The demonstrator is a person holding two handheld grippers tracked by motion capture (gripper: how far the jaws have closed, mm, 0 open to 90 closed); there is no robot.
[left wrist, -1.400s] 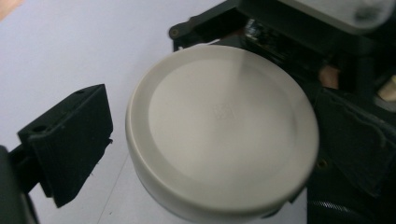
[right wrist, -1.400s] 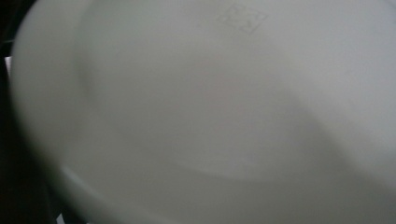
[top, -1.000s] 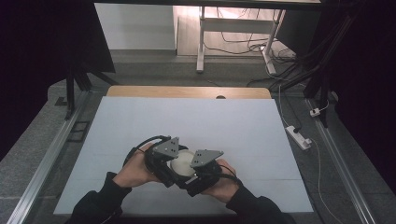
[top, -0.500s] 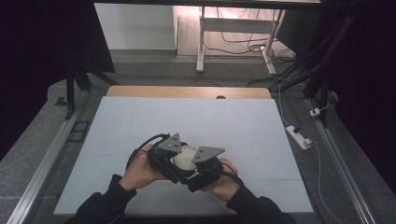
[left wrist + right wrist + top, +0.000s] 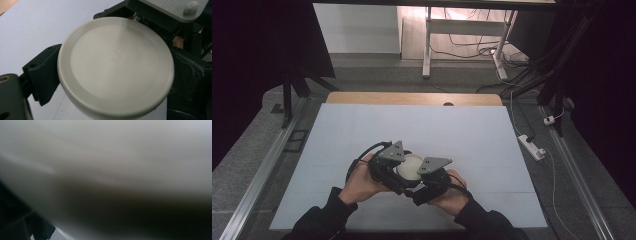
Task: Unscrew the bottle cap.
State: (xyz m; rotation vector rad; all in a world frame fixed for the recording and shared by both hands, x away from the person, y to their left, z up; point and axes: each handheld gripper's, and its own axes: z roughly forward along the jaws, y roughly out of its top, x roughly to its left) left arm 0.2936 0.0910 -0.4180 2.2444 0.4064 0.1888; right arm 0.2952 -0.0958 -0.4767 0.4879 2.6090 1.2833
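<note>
Pale grey mat (image 5: 422, 135) covers the table, with a strip of bare wood (image 5: 412, 98) along its far edge. Beyond that, dark flooring, a white desk frame (image 5: 462, 30) and loose cables (image 5: 472, 50). A power strip (image 5: 530, 146) lies on the floor just off the mat's right edge.

Both grippers are at the near middle of the mat, close together, each held by a hand coming in from the bottom of the high view. The left gripper (image 5: 388, 167) and right gripper (image 5: 428, 181) flank a round off-white bowl (image 5: 410, 168).

Left gripper view: the bowl (image 5: 115, 67) is upside down, its flat base facing the camera, with a small square mark moulded in the centre. One black jaw presses the bowl's left side; the opposite jaw is hidden behind the bowl. The jaws stand wide, spanning the bowl's width, and appear to grip it. The bowl sits clear above the mat. The right gripper (image 5: 175, 27) is hard against the bowl's far side.

Right gripper view: blurred, with the bowl's pale surface (image 5: 105, 157) very near the lens. How its jaws stand, I cannot tell.
</note>
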